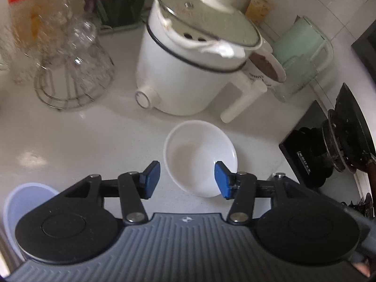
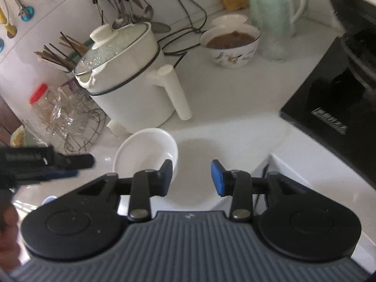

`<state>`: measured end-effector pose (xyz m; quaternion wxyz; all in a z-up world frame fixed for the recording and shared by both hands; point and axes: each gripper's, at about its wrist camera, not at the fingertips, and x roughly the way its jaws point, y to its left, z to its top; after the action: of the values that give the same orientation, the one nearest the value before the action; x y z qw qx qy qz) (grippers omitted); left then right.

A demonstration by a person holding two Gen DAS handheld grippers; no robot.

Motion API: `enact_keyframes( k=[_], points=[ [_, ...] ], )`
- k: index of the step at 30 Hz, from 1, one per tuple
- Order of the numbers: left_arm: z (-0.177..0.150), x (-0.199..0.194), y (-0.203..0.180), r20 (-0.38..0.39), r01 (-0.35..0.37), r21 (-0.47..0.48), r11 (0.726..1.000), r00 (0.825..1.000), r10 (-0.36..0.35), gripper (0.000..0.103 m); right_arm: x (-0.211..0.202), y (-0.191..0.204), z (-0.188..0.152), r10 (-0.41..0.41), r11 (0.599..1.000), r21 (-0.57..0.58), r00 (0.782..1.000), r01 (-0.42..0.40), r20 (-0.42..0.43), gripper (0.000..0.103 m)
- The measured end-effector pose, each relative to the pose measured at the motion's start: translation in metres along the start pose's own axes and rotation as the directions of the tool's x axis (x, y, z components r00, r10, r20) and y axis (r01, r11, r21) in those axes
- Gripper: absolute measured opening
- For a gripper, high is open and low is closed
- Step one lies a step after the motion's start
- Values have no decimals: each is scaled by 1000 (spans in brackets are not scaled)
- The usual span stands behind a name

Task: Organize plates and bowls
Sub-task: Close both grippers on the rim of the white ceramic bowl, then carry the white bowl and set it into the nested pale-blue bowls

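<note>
Bowl sits empty on the white counter, just in front of the cooker and left of the black stove. The left gripper has its blue pads spread wide, nothing between them; its right pad overlaps the bowl's near rim in this view, though contact can't be confirmed. That placement looks like a lineup for pinching the rim, the only thin edge a two-finger grip can take on a shallow bowl. The gripper points forward and down at the counter, level, fingers side by side.

The right gripper is likewise spread and empty, hovering over bare counter just right of the bowl, its left pad near the rim. From there the left tool shows as a dark blurred shape at the frame's left edge, low over the counter.

A patterned bowl of brown food stands further back beside a green jug; a glass rack is left of the cooker.
</note>
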<state>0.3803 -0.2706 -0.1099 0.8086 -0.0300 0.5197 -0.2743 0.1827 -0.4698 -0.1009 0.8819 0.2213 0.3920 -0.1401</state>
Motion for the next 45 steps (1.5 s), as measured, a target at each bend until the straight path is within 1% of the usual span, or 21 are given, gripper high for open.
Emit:
enact_keyframes(
  k=[2, 3, 7, 10, 13, 15, 17, 18, 19, 20, 21, 22, 23, 25, 26, 28, 33, 39, 43, 45],
  points=[
    [-2, 11, -2, -10, -20, 10, 1000, 1000, 20, 56, 12, -1, 7, 26, 1000, -3, 999, -26, -22, 40],
    [-3, 17, -1, -13, -16, 4, 1000, 1000, 16, 56, 19, 0, 10, 38, 999, -2, 999, -38, -33, 40],
    [-6, 37, 10, -23, -15, -53, 998, 1000, 13, 56, 42, 6, 17, 60, 998, -30, 997, -61, -50, 40],
    [-7, 49, 19, -14, -31, -70, 997, 999, 30, 55, 61, 12, 16, 64, 997, -42, 995, -67, -75, 39],
    [-8, 62, 27, -27, -13, -90, 996, 1000, 11, 46, 78, 16, 12, 56, 997, -46, 993, -61, -103, 39],
    [-10, 70, 29, -34, 0, -76, 997, 999, -3, 41, 85, 18, 10, 54, 996, -67, 992, -62, -114, 36],
    [-10, 77, 30, -24, -19, -54, 998, 1000, 17, 32, 90, 17, 10, 44, 994, -93, 992, -55, -119, 35],
    [-10, 80, 32, -25, -20, -59, 998, 1000, 18, 29, 93, 14, 11, 53, 994, -84, 990, -64, -129, 30],
    [-11, 82, 34, -24, -3, -73, 997, 1000, 1, 25, 96, 11, 11, 66, 994, -82, 988, -78, -137, 25],
    [-11, 84, 36, -27, 9, -80, 997, 1000, -11, 22, 98, 11, 12, 68, 992, -97, 988, -82, -139, 23],
    [-11, 85, 36, -25, 16, -82, 996, 1000, -18, 21, 99, 12, 12, 68, 989, -118, 988, -85, -137, 22],
    [-11, 86, 37, -21, 19, -81, 997, 1000, -21, 21, 100, 14, 12, 74, 988, -128, 987, -92, -140, 18],
    [-12, 86, 37, -21, 21, -80, 997, 1000, -23, 21, 101, 15, 12, 76, 987, -130, 987, -95, -144, 16],
    [-13, 87, 36, -27, 37, -85, 996, 999, -40, 21, 102, 20, 12, 76, 985, -141, 986, -97, -146, 16],
    [-13, 87, 35, -26, 47, -76, 996, 998, -49, 21, 100, 21, 11, 75, 985, -143, 987, -96, -145, 16],
    [-12, 83, 32, -18, 26, -56, 998, 999, -27, 21, 97, 24, 11, 78, 986, -135, 986, -97, -145, 16],
    [-9, 70, 30, -37, 36, -98, 995, 999, -40, 21, 80, 30, 15, 85, 988, -114, 986, -101, -140, 16],
    [-5, 32, 26, -28, 36, -113, 993, 999, -40, 21, 55, 43, 20, 101, 988, -102, 984, -116, -145, 16],
    [3, 6, 21, -42, 42, -66, 997, 998, -45, 22, 35, 52, 24, 111, 988, -90, 985, -123, -133, 16],
    [8, -8, 20, -30, 48, -54, 997, 998, -50, 22, 28, 55, 26, 117, 990, -56, 983, -126, -138, 16]
  ],
)
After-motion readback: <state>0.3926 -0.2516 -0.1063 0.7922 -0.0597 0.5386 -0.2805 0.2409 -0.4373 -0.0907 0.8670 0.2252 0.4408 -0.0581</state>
